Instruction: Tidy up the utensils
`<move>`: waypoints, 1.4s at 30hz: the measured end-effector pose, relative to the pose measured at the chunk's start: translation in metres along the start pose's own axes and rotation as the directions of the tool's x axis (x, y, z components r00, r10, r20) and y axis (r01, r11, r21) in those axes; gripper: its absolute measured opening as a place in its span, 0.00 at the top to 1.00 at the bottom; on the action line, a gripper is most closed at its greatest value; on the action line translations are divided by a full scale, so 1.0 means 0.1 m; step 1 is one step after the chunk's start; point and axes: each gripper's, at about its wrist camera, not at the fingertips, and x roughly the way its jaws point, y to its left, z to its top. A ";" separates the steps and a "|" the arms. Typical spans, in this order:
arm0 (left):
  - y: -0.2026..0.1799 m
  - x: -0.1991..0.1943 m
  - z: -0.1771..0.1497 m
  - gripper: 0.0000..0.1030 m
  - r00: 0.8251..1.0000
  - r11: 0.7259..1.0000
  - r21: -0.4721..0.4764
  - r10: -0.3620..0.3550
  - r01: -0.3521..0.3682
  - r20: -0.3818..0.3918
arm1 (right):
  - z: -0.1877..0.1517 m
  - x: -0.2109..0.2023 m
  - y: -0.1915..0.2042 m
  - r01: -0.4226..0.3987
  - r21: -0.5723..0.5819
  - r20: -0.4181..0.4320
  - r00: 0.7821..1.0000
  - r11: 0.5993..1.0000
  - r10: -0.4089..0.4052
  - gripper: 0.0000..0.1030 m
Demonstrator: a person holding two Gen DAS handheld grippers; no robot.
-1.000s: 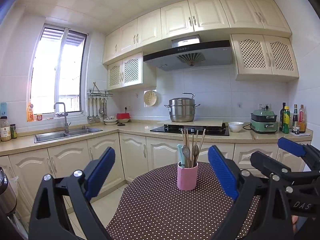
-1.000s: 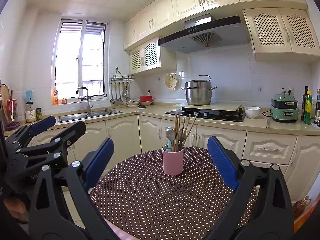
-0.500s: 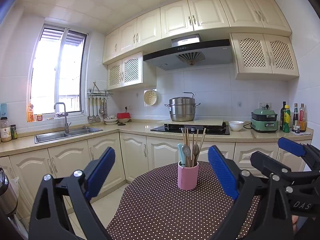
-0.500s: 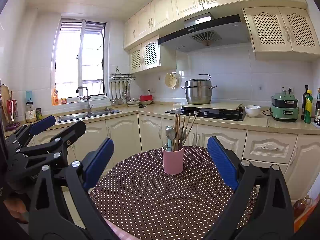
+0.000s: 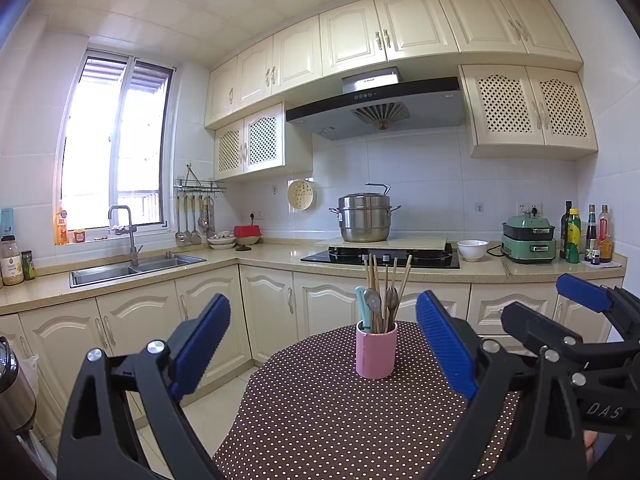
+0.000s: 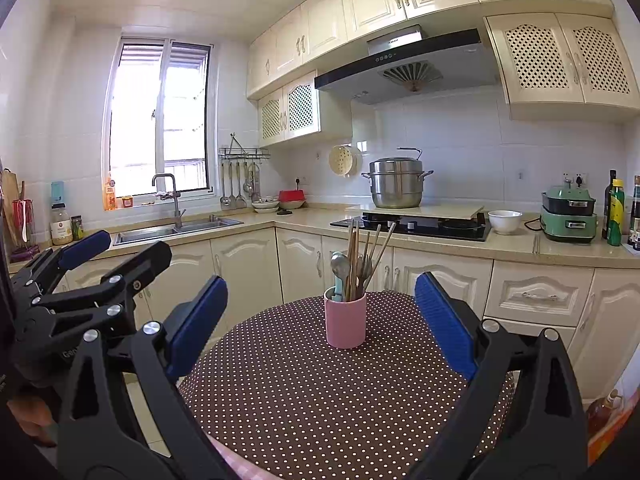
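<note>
A pink cup [image 5: 376,354] stands upright on a round table with a brown polka-dot cloth [image 5: 328,420]. It holds chopsticks, a metal spoon [image 5: 373,300] and a light blue utensil. It also shows in the right wrist view [image 6: 345,322]. My left gripper [image 5: 322,344] is open and empty, held above the near part of the table, short of the cup. My right gripper [image 6: 320,322] is open and empty beside it, also short of the cup. Each gripper shows at the edge of the other's view.
Kitchen counters run behind the table, with a sink [image 5: 132,270], a stove [image 5: 380,256] carrying a steel pot [image 5: 365,218], a white bowl [image 5: 472,249], a green cooker [image 5: 529,240] and bottles. Ladles hang on a wall rack [image 5: 196,224]. Tiled floor lies left of the table.
Both views have shifted very slightly; the cup and both open grippers stay as they were.
</note>
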 end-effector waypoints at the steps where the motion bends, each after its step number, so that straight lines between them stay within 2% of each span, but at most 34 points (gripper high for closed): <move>1: 0.00 0.00 0.00 0.10 1.000 1.000 0.000 -0.001 0.001 0.000 | 0.00 0.00 0.00 0.000 0.001 -0.001 1.000 1.000 0.000 0.10; 42: 0.05 0.05 -0.11 0.10 1.000 1.000 0.015 -0.003 0.004 -0.015 | -0.10 0.02 -0.02 0.002 0.013 -0.021 1.000 1.000 -0.002 0.10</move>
